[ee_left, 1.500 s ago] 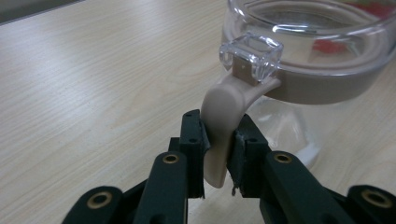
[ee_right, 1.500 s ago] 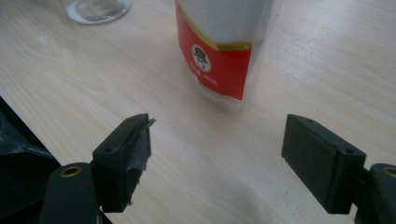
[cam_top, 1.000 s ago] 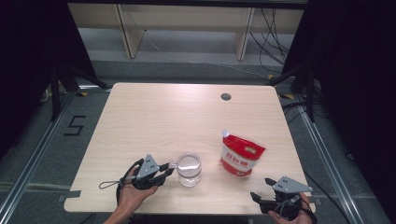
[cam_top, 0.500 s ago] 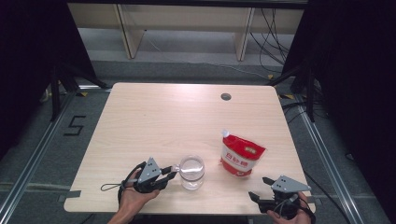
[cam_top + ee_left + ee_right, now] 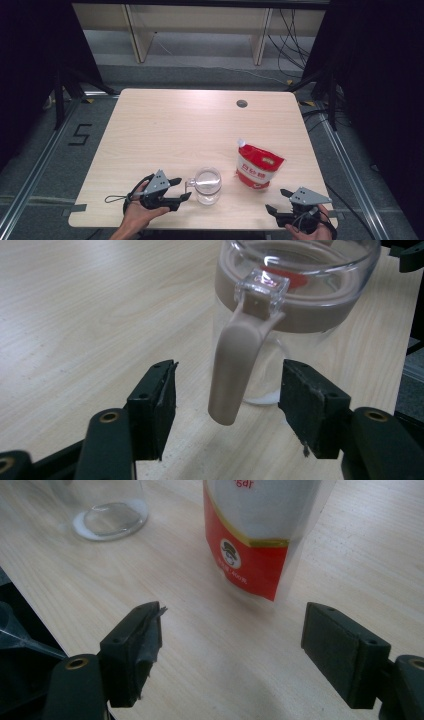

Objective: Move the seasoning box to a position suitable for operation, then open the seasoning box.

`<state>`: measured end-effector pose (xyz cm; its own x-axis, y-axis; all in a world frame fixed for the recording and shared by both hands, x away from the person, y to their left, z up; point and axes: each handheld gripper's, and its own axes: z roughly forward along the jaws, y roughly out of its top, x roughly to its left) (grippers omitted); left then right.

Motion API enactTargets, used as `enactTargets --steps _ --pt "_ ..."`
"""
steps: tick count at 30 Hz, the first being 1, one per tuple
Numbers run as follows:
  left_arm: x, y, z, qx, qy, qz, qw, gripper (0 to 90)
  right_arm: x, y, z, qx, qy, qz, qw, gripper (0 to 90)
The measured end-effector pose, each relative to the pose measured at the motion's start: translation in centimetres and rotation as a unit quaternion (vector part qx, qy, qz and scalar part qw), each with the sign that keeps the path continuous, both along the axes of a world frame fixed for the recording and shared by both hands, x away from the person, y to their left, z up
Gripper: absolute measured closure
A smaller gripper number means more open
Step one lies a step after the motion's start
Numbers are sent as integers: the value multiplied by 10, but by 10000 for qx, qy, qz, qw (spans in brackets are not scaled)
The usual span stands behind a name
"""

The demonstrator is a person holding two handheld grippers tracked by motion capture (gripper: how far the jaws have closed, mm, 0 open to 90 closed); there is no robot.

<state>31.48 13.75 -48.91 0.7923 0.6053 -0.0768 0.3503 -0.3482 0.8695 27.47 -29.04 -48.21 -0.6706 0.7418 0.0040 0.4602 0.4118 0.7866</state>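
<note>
1. the jug [image 5: 208,185] is standing upright near the table's [image 5: 200,125] front edge, its handle [image 5: 235,367] pointing at the left gripper [image 5: 183,189].
2. the left gripper's jaws have just been opening; they are now sitting apart on either side of the handle, not touching it.
3. the right gripper [image 5: 278,202] is resting at the front right corner, jaws wide with nothing between them, facing the pouch [image 5: 258,167].
4. the pouch is standing just right of the jug.
</note>
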Motion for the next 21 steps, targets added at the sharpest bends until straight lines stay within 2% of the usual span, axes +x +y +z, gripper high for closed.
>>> enactTargets --steps 3,4,5,6,7,8,9,10,13,14,15,16,17,18,20,21 --pt "-4 3 6 27 6 -19 10000 377 0 0 -1 57 101 29 9999 252" --pt "-4 5 9 99 -90 -108 9999 377 0 1 -1 25 57 -13 10000 252" --pt "-5 7 11 130 -97 -87 9998 377 1 1 -1 6 58 -14 10000 252" --pt "-7 7 12 48 -17 -32 10000 377 0 2 0 -5 35 -82 10000 252" --pt "-7 8 13 57 -37 -44 10000 377 1 1 -1 -37 -45 -12 10000 252" --pt "-8 8 15 37 -48 -44 10000 379 2 1 -1 -1 22 39 10000 252" --pt "-9 8 16 -17 24 -6 10000 382 1 1 0 -28 -9 -10 10000 252" --pt "-9 8 17 -28 15 -13 10000 386 -1 3 0 19 122 -64 9999 252" --pt "-9 8 19 -17 -21 -10 10000 400 -2 3 0 58 197 -106 9997 253" --pt "-9 7 19 -38 -38 24 10000 400 1 1 -1 21 32 61 10000 260" --pt "-9 7 20 -25 -36 30 10000 403 1 1 0 -18 -22 30 10000 267" --pt "-10 6 22 -49 -33 66 10000 415 1 0 -1 -13 -3 36 10000 267" --pt "-10 6 23 -76 -42 50 9999 424 -1 2 0 63 123 -48 9999 267" --pt "-10 6 23 -76 -42 50 9999 440 -1 2 0 63 123 -48 9999 267" --pt "-12 5 26 -112 -84 25 9999 458 0 1 1 14 -36 70 10000 275" --pt "-12 5 26 -112 -84 25 9999 473 0 1 1 14 -36 70 10000 275"
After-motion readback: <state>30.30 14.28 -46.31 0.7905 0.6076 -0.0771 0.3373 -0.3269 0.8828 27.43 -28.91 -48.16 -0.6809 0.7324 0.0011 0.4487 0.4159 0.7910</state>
